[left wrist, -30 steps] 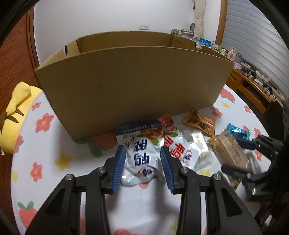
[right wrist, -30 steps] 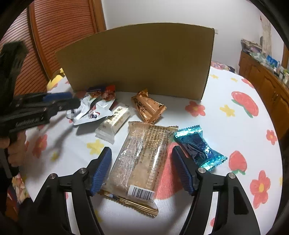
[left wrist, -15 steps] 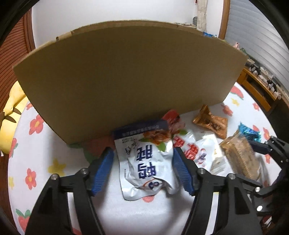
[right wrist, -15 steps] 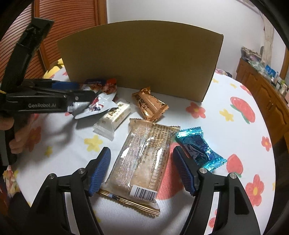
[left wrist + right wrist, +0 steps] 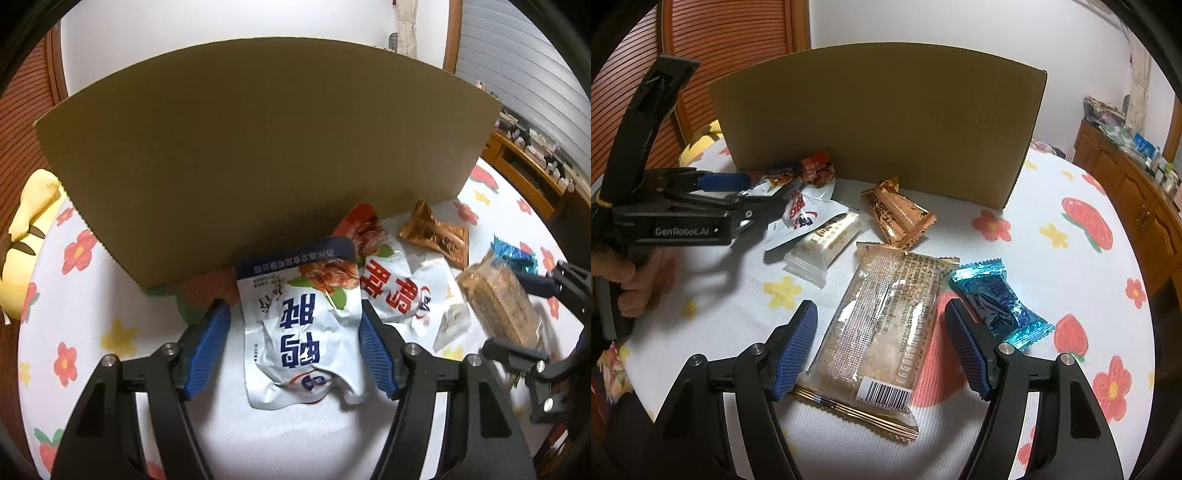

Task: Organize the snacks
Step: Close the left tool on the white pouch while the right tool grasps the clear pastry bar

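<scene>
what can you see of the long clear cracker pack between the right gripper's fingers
The cracker pack is a long clear plastic wrapper showing a tan, grainy slab, with gold-striped crimped ends and a white barcode label at the near end. It lies flat on the floral tablecloth, between the open right gripper, whose pads stand clear of it. A blue foil candy lies beside it.

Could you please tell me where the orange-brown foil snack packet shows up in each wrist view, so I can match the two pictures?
Left wrist view: the orange-brown foil packet lies at upper right, just below the lower right corner of the cardboard box.
Right wrist view: the packet lies at centre, just in front of the box, above the long clear cracker pack.
Shared landmark: the cardboard box.
</scene>
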`<state>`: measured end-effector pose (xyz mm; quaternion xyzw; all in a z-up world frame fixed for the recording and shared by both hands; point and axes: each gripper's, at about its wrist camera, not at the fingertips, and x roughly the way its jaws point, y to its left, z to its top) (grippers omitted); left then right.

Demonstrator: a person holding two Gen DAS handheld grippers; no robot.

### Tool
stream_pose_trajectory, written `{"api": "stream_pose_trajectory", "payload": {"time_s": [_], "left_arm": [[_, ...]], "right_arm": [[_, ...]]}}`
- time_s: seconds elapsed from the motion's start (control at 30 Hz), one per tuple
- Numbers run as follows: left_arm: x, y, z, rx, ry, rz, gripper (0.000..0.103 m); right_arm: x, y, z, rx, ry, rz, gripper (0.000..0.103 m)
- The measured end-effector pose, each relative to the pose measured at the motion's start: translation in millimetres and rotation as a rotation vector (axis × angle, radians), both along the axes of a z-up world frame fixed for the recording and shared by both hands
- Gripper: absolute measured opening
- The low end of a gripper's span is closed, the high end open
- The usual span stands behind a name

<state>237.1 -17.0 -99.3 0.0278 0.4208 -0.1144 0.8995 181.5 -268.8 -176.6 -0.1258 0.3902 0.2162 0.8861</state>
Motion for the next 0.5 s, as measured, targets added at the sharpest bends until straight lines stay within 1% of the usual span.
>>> {"api": "stream_pose_trajectory", "payload": {"time_s": [0.17, 0.37, 0.5], "left_arm": [[-4.5, 4.9, 2.6, 0.006, 0.013, -0.004, 0.057], [-8.6, 8.1, 2.7, 0.005, 0.01, -0.008, 0.057], [-9.2, 10.6, 2.6, -0.012, 0.017, -0.005, 0.057]], "right_arm": [[0.6, -1.0, 0.0, -0.001, 0.0, 0.0, 0.073], [0.1, -0.8, 0.0, 0.001, 0.0, 0.0, 0.073], [0.2, -1.4, -0.2, -0.001, 0.0, 0.001, 0.073]]}}
